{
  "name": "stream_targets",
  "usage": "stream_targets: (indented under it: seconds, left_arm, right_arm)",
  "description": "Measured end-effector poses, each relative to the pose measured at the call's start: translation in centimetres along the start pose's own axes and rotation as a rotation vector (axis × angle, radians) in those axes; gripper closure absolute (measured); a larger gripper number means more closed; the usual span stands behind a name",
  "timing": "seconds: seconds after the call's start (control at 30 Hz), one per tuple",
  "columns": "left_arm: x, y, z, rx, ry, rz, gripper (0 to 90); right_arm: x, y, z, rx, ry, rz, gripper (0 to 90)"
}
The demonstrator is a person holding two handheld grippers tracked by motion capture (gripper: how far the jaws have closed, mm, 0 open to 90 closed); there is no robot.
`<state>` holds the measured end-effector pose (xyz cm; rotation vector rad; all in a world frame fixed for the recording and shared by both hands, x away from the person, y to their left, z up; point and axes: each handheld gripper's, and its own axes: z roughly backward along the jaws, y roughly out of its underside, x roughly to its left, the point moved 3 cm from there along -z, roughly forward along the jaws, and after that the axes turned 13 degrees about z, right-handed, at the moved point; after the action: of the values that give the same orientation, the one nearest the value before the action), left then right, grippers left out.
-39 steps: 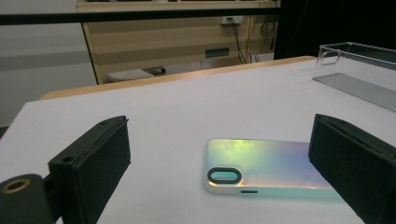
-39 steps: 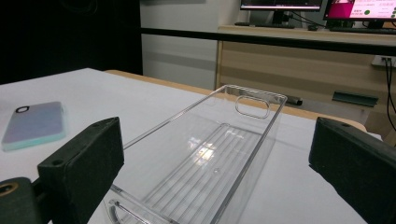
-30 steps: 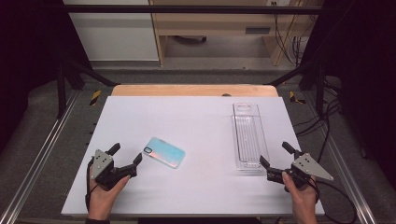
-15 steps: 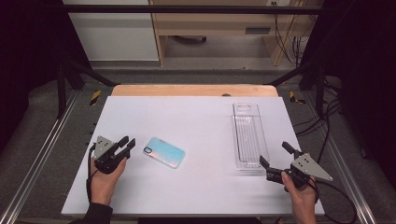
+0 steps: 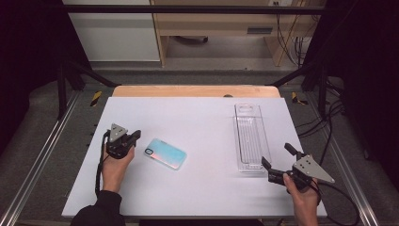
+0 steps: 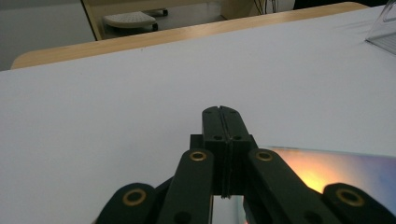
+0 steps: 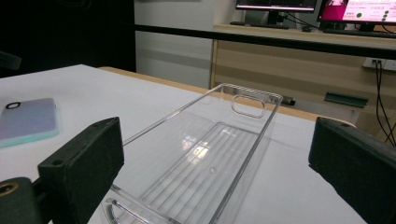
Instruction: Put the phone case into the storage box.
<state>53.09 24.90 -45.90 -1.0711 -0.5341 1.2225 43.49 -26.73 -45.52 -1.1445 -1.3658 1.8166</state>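
Now my left tongs (image 5: 134,136) had just pressed together, empty, beside the phone (image 5: 165,153); right tongs (image 5: 277,160) spread at the clear tray (image 5: 249,136) — I'd nudge the phone w/ tips low, slow

Pastel iridescent phone (image 5: 165,153), clear ribbed tray (image 5: 249,141), white table (image 5: 197,117).

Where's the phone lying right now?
In the high view the phone lies flat on the left half of the white table, just beside the shut left gripper, well left of the clear tray.

Left hand-held gripper (image 5: 134,136) moved up table beside phone (image 5: 165,153), jaws just closed empty.
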Motion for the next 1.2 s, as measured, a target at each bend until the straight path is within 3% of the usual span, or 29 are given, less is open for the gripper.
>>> stream_targets:
  seconds: [0.17, 0.23, 0.43, 0.57, 0.6, 0.73, 0.83, 1.03, 1.2]
  left_arm:
    - [0.1, 0.0, -0.3, 0.019, 0.005, 0.005, 90.0]
    - [0.0, 0.3, -0.4, 0.045, 0.001, -0.017, 90.0]
    - [-0.8, 0.7, -0.9, 0.098, 0.021, -0.025, 90.0]
    - [-1.3, 1.2, -1.4, 0.141, 0.006, -0.061, 90.0]
    - [-1.3, 1.3, -1.6, 0.164, 0.0, -0.066, 90.0]
    - [-0.7, 1.4, -1.8, 0.175, -0.021, -0.072, 90.0]
    - [-0.1, 1.2, -2.3, 0.18, -0.011, -0.057, 90.0]
    - [-0.2, 1.3, -3.9, 0.252, -0.008, -0.105, 90.0]
    - [0.1, 1.7, -4.3, 0.27, -0.02, -0.101, 90.0]
  right_arm:
    - [-0.1, 0.1, 0.0, 0.001, 0.005, 0.001, 3.7]
    - [-0.1, 0.1, 0.0, 0.002, 0.005, 0.0, 3.7]
    - [-0.1, 0.1, 0.0, 0.004, 0.007, -0.001, 3.7]
    - [-0.2, 0.1, 0.2, 0.003, 0.012, -0.004, 3.7]
    - [-0.2, 0.2, 0.1, 0.003, 0.011, -0.004, 3.7]
    - [-0.1, 0.4, -0.1, 0.017, 0.008, -0.004, 3.7]
    - [0.0, 0.3, -0.1, 0.017, 0.007, 0.0, 3.7]
    - [0.0, 0.5, -0.1, 0.027, 0.004, 0.0, 3.7]
    - [-0.1, 0.6, -0.1, 0.031, 0.009, -0.001, 3.7]
